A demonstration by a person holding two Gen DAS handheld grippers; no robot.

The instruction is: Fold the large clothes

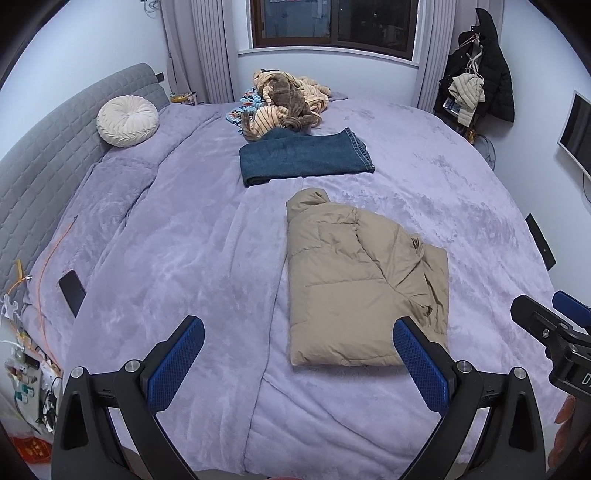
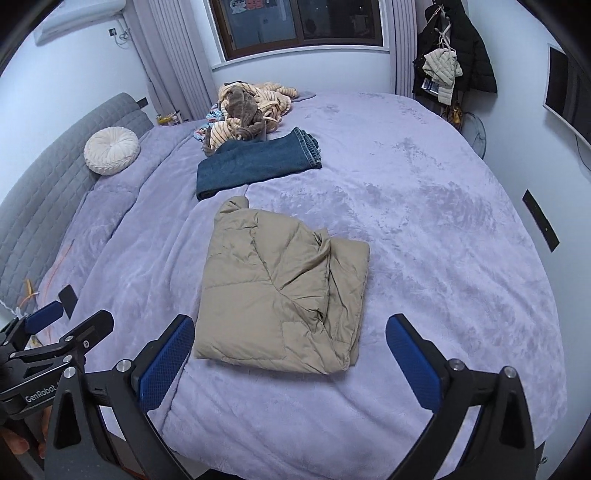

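Folded beige puffer jacket lies as a thick rectangular bundle on the near half of the bed, its collar end pointing toward the window and its looser folded edges stacked along the right side. The bed is covered by a lilac plush blanket whose nap shows brushed streaks and a long seam running up from the near edge past the jacket's left side. Beyond the jacket, apart from it, rests a pair of folded blue jeans, and behind those sits a loose heap of striped tan and brown clothes near the far edge. A round cream cushion leans against the grey quilted headboard on the left, and a dark phone lies on the blanket near that side. A dark window with pale curtains closes the far wall; a coat rack with a black coat and a pale jacket stands in the right corner, and a flat screen hangs on the right wall. The right gripper hangs above the near edge of the bed with its blue-padded fingers spread wide and nothing between them, the jacket lying below and free. The left gripper hangs beside it, fingers likewise wide apart and empty, clear of the blanket.
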